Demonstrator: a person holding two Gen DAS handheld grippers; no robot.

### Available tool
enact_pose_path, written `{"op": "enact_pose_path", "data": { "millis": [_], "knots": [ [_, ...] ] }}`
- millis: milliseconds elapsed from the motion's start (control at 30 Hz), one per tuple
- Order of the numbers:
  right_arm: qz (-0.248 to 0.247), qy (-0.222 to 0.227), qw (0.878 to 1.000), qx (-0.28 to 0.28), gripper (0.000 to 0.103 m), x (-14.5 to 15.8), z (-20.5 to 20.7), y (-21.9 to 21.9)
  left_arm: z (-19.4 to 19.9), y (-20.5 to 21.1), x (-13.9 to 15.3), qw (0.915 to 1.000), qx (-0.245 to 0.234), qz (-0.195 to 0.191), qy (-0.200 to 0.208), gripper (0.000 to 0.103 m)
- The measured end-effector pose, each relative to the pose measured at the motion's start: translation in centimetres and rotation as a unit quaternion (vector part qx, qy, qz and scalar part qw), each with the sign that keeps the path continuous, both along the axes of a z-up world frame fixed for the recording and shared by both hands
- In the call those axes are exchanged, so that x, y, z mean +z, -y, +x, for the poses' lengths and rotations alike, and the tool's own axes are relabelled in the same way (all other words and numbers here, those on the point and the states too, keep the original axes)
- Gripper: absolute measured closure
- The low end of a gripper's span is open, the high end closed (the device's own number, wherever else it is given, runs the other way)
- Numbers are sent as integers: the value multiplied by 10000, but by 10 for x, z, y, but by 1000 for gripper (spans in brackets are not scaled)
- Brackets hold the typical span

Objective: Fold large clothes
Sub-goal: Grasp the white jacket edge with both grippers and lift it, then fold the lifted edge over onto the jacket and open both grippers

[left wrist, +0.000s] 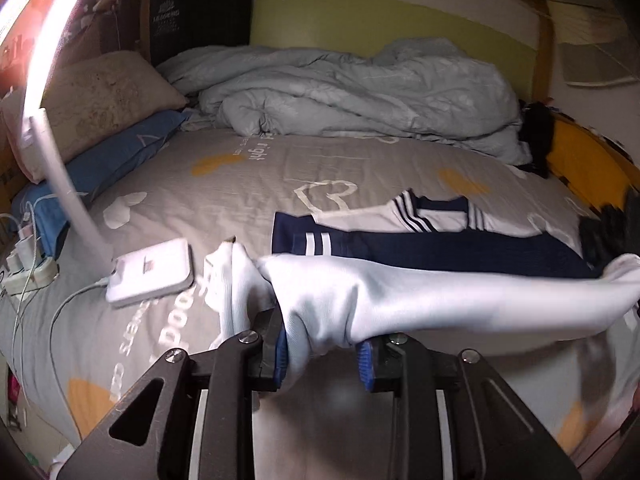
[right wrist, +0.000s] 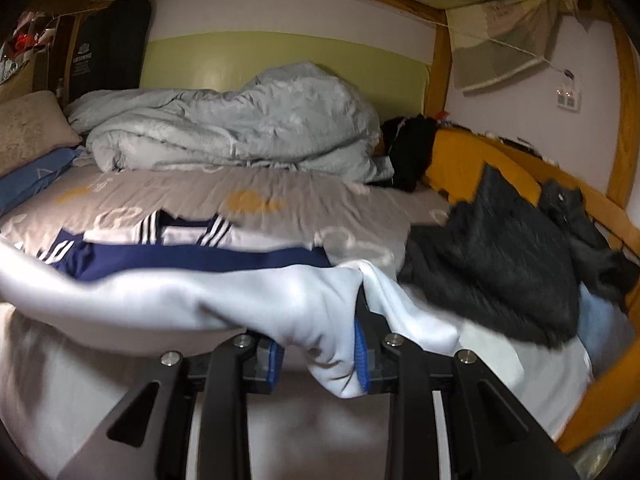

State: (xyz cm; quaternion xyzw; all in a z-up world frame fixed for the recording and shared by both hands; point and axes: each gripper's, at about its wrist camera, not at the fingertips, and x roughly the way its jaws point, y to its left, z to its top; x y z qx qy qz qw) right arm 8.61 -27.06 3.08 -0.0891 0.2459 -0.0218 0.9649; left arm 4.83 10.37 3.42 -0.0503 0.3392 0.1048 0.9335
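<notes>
left hand-held gripper [left wrist: 323, 354]: blue pads clenching a bunch of the white garment [left wrist: 400, 296], lower centre of frame.
right hand-held gripper [right wrist: 318, 354]: also gripping the white garment [right wrist: 224, 300], bottom centre.
garment: hanging stretched btwn both grippers across mid-frame, above the bed [left wrist: 240, 184]; navy/white striped part [left wrist: 420, 236] lying behind it.
other: white box [left wrist: 154, 276] w/ cable sitting at left; black clothes [right wrist: 492, 256] lying at right.
</notes>
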Motion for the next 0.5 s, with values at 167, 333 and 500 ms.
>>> {"op": "enact_pose_path", "data": {
  "millis": [167, 333, 500],
  "knots": [
    [-218, -188, 9996, -5, 76, -5, 67, -15, 82, -11, -15, 9986, 213, 15, -487, 76],
    [-431, -458, 9980, -20, 76, -22, 123, -30, 139, -19, -37, 9960, 293, 43, -842, 76],
    [-445, -980, 9942, 6, 76, -45, 173, -34, 182, -19, -60, 9922, 280, 211, -1195, 75]
  ]
}}
